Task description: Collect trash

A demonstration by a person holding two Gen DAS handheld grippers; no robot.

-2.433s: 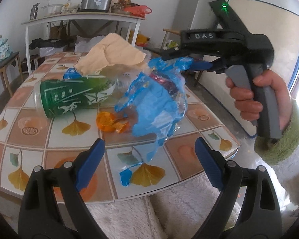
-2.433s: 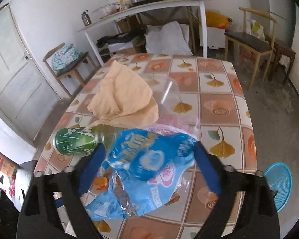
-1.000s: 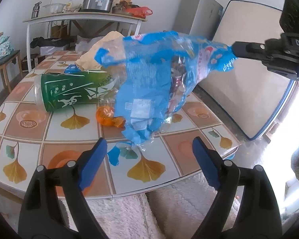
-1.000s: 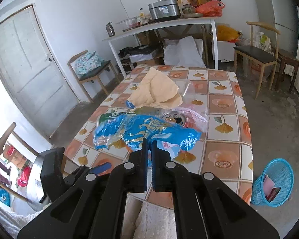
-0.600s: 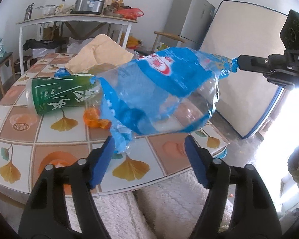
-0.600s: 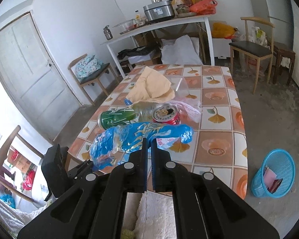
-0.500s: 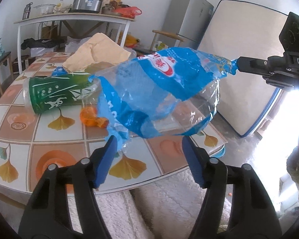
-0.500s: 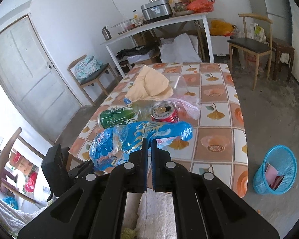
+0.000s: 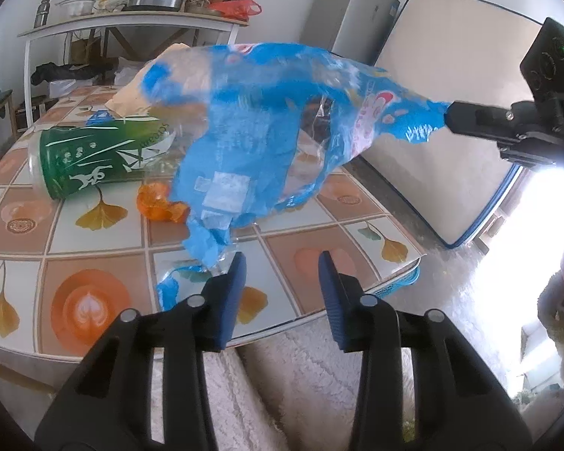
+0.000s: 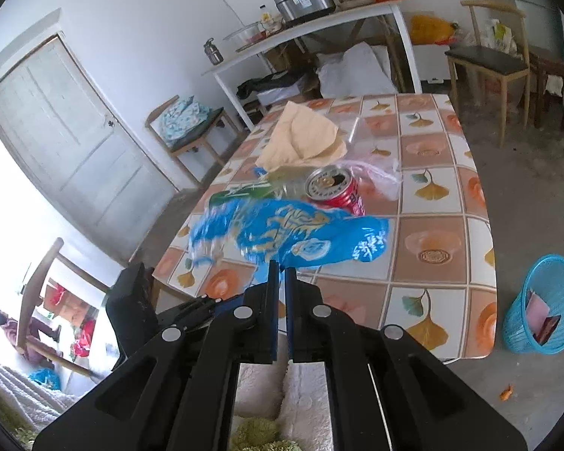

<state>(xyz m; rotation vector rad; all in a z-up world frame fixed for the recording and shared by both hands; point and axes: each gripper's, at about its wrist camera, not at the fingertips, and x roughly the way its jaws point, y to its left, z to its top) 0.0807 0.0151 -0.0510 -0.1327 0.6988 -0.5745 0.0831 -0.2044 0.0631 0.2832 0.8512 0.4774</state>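
My right gripper (image 10: 281, 263) is shut on one end of a blue and clear plastic wrapper (image 10: 282, 236) and holds it in the air above the tiled table (image 10: 443, 248). In the left wrist view the wrapper (image 9: 263, 131) hangs across the middle, pinched by the right gripper (image 9: 447, 114) at the right. My left gripper (image 9: 282, 263) is open and empty, just below the wrapper's lower tail. On the table lie a green-labelled bottle (image 9: 101, 156), an orange peel (image 9: 158, 206), a red can (image 10: 336, 189) and a tan cloth (image 10: 304, 139).
A blue wastebasket (image 10: 543, 304) stands on the floor right of the table with some trash in it. A clear plastic bag (image 10: 379, 176) lies beside the can. Chairs (image 10: 488, 64), a white shelf table (image 10: 312, 34), a door and a leaning mattress (image 9: 451, 112) surround the table.
My right gripper shut on the wrapper, lifted it off the table and pulled back. My left gripper's jaws have narrowed and come up under the wrapper's tail. The red can is now uncovered.
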